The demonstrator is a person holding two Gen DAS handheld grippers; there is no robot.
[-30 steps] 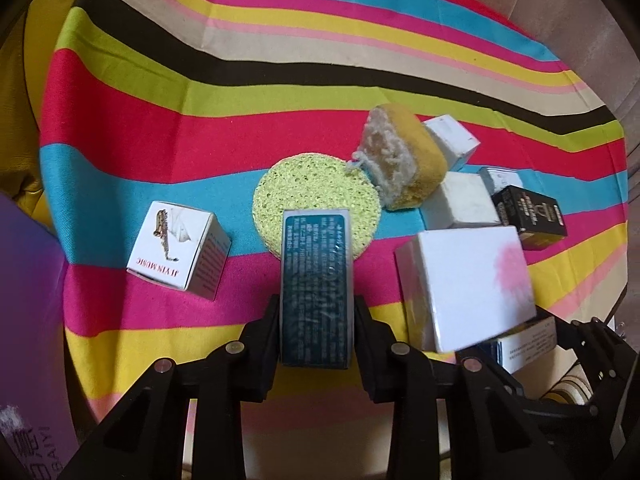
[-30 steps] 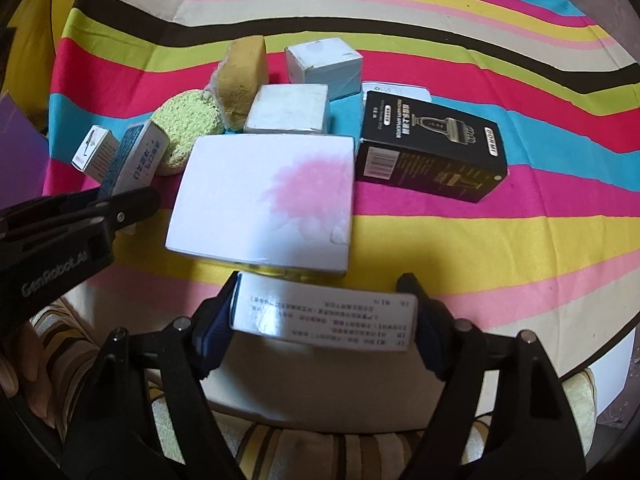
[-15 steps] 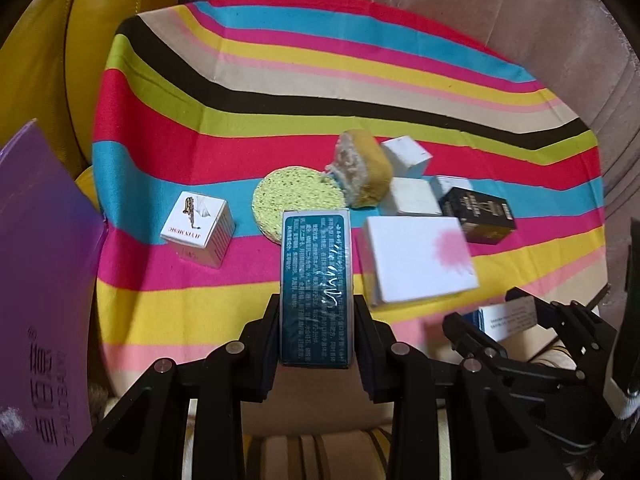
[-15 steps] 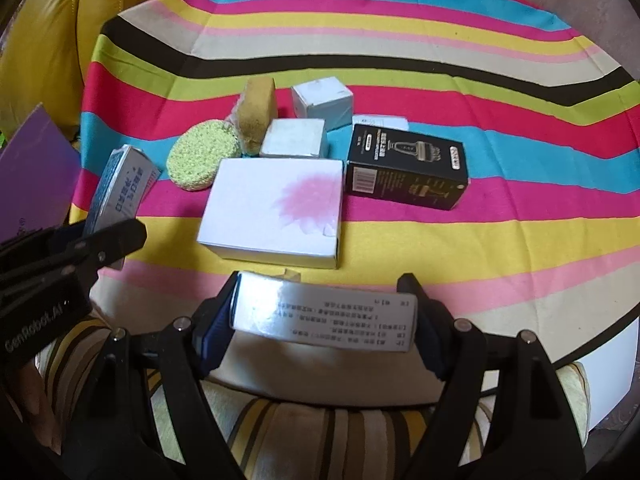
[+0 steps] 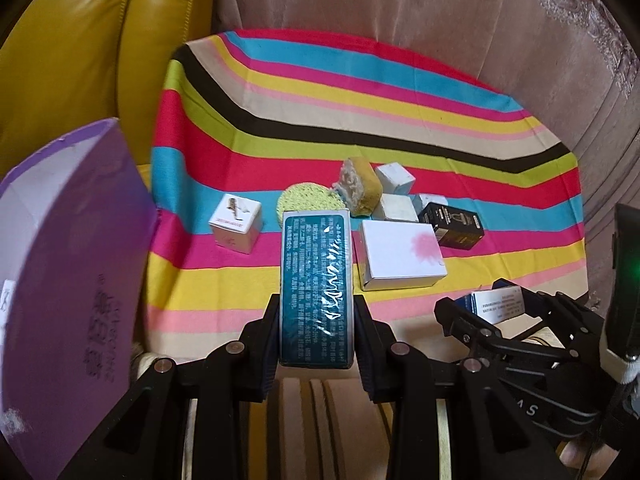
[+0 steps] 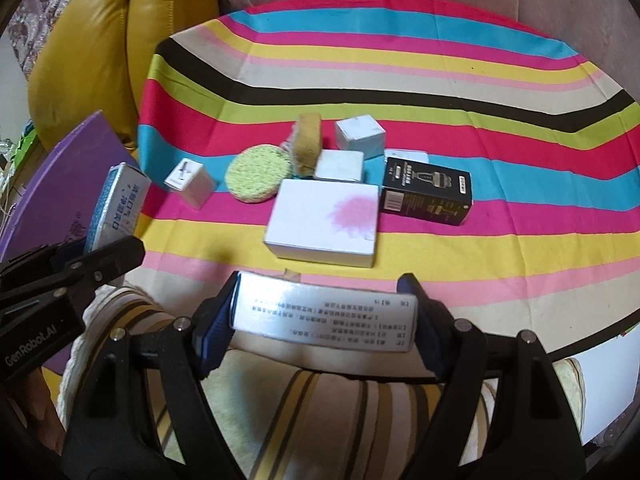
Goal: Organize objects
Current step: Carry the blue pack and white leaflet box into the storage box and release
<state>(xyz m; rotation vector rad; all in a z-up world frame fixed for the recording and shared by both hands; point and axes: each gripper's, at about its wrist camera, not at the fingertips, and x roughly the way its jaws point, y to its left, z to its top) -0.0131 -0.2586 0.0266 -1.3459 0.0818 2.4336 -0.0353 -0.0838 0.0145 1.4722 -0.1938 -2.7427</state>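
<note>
My left gripper (image 5: 316,334) is shut on a teal box (image 5: 317,284) with white print, held lengthwise above the near edge of the striped cloth (image 5: 360,92). My right gripper (image 6: 324,316) is shut on a white printed box (image 6: 324,316), held crosswise over the cloth's near edge. On the cloth lie a white box with a pink flower (image 6: 326,220), a black box (image 6: 426,190), a round green sponge (image 6: 256,174), a yellow sponge (image 6: 307,140), two small white boxes (image 6: 360,136) and a small white cube box (image 6: 188,180).
A purple box (image 5: 64,264) stands at the left, close to my left gripper. Yellow leather cushions (image 5: 80,60) rise behind it. A beige upholstered back (image 5: 440,20) runs behind the cloth. Striped fabric (image 6: 340,420) lies below both grippers.
Both grippers have pulled back and up from the cloth with their boxes; the objects on it look smaller. The purple box has come further into the left wrist view.
</note>
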